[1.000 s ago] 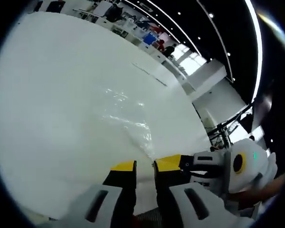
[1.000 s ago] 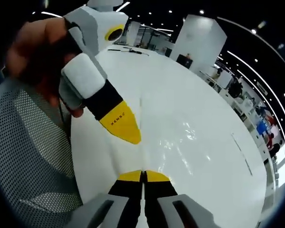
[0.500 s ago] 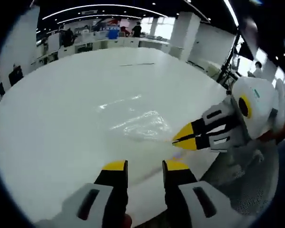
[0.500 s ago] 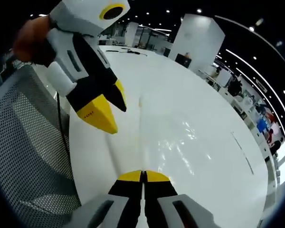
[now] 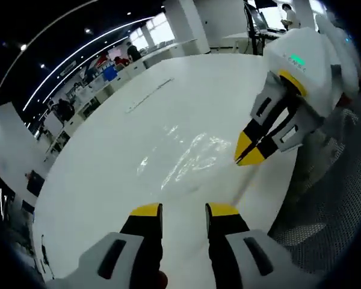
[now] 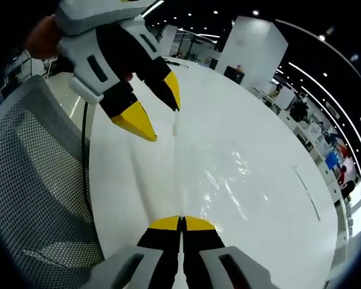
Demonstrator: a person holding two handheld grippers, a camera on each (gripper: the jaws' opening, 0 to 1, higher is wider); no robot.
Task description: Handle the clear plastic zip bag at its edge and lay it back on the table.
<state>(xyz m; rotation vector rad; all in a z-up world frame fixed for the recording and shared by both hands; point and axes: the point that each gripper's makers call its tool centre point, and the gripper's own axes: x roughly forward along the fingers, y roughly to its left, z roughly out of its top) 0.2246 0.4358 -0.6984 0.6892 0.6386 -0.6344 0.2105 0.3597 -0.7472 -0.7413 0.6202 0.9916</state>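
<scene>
1. The clear zip bag [image 5: 189, 158] lies on the white table [image 5: 108, 180], beside a mesh chair [image 6: 30, 192].
2. The right gripper [image 6: 182, 224] pinches the bag's edge; the left gripper [image 5: 183, 211] is parted, empty.
3. The bag's outline is hard to trace.

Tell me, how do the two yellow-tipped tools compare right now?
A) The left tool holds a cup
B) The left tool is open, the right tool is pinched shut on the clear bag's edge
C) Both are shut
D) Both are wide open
B: the left tool shows a gap between its tips, while the right tool has its tips together on the edge of the clear plastic zip bag on the white table.
</scene>
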